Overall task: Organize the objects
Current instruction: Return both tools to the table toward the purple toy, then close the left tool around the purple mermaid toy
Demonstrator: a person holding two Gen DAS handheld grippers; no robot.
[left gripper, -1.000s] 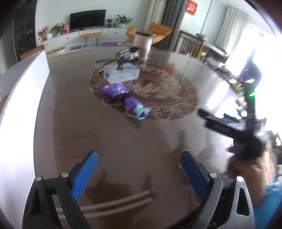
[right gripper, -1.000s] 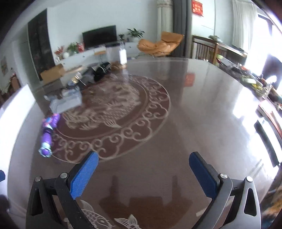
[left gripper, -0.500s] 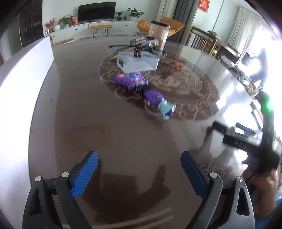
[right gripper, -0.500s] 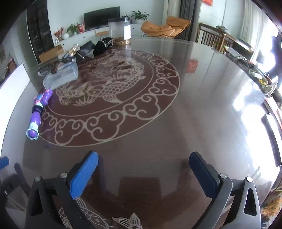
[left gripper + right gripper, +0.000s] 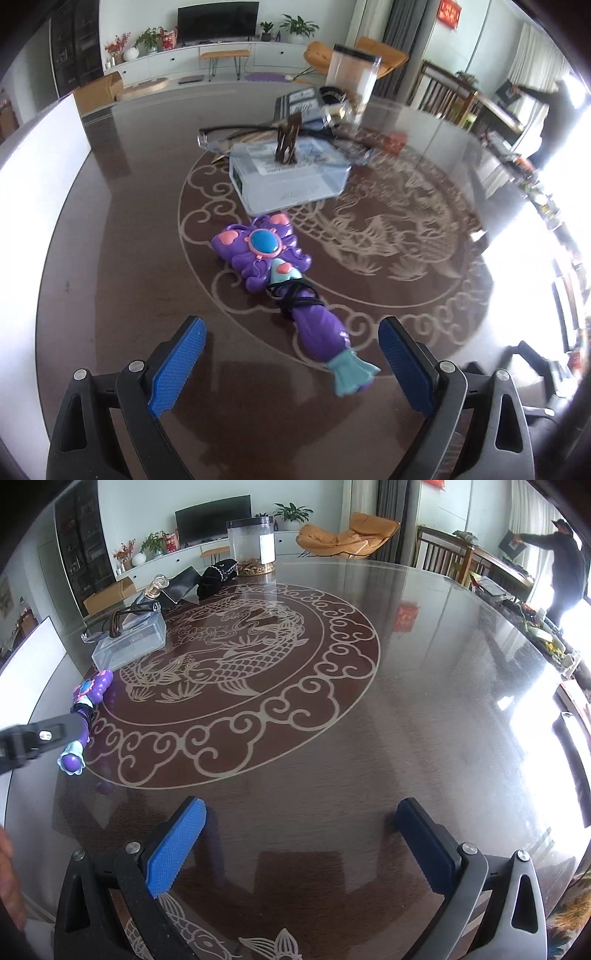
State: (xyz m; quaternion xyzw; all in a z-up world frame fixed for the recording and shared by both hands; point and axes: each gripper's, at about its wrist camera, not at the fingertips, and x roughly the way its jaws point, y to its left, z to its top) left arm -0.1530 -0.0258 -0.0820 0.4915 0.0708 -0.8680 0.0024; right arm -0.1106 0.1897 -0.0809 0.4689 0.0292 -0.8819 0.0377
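Left wrist view: left gripper wide open over table, purple toy wand lying flat between the pads, not touched. Clear plastic box beyond, label print unreadable. Right wrist view: right gripper open, empty; clear jar far left, label unreadable.

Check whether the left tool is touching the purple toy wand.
Apart. In the left wrist view the left tool is open, the wand handle lies between its pads, and bare table shows on both sides.
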